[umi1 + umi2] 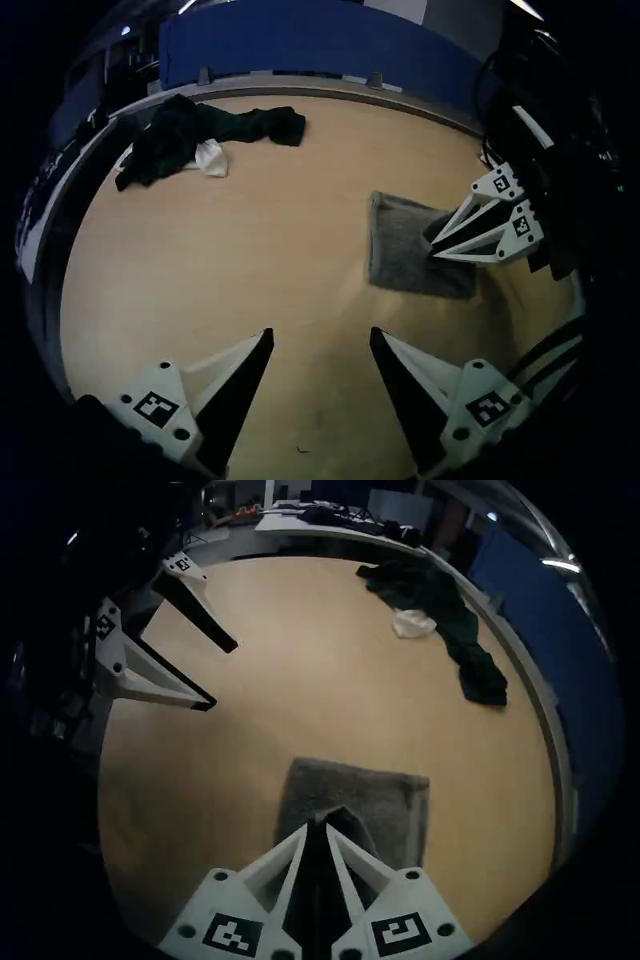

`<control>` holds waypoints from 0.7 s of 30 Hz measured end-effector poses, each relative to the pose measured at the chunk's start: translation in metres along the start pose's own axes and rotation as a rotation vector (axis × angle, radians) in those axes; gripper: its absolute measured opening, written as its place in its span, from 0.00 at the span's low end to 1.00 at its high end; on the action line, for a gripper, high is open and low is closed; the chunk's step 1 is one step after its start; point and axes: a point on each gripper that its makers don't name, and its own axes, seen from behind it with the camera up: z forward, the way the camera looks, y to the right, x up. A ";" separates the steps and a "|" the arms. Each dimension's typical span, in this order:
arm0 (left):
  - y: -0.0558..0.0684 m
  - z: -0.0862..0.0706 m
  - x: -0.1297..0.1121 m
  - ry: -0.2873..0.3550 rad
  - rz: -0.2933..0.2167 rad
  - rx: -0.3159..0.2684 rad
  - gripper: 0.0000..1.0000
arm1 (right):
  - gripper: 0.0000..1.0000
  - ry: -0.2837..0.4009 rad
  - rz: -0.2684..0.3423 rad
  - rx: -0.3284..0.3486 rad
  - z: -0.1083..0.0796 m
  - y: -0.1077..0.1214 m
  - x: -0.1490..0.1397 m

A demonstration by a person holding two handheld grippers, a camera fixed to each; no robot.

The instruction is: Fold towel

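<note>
A grey towel (400, 252) (364, 792) lies folded flat as a small rectangle on the wooden table (240, 240). My right gripper (326, 816) is shut, and its tips rest on the towel's near part; whether any fabric is pinched between them I cannot tell. In the left gripper view the right gripper (428, 244) reaches in from the right onto the towel's right side. My left gripper (321, 331) stands open above bare table, left of the towel and apart from it. The right gripper view shows the left gripper (218, 676) at the upper left, its fingers spread.
A heap of dark green clothing (176, 136) (436, 592) with a small white cloth (212, 158) (413, 624) lies at the table's far side. A blue partition (320, 40) (552, 640) stands behind the table's curved edge. Dark cables hang near the right gripper.
</note>
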 end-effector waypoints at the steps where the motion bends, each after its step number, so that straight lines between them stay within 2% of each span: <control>1: 0.000 0.000 -0.001 0.000 -0.002 0.001 0.89 | 0.01 -0.002 -0.008 0.007 0.003 -0.002 0.001; 6: -0.003 -0.001 -0.005 0.000 -0.010 0.006 0.89 | 0.01 -0.018 -0.032 0.037 0.020 -0.012 0.002; 10: -0.006 -0.002 -0.007 0.002 -0.021 0.011 0.89 | 0.02 -0.013 0.003 0.060 0.031 -0.018 0.002; 14: -0.008 -0.003 -0.008 0.001 -0.030 0.012 0.90 | 0.04 -0.001 0.049 0.082 0.032 -0.019 0.004; 21: -0.008 -0.002 -0.012 -0.005 -0.023 0.016 0.89 | 0.35 0.023 0.058 0.108 0.026 -0.026 0.003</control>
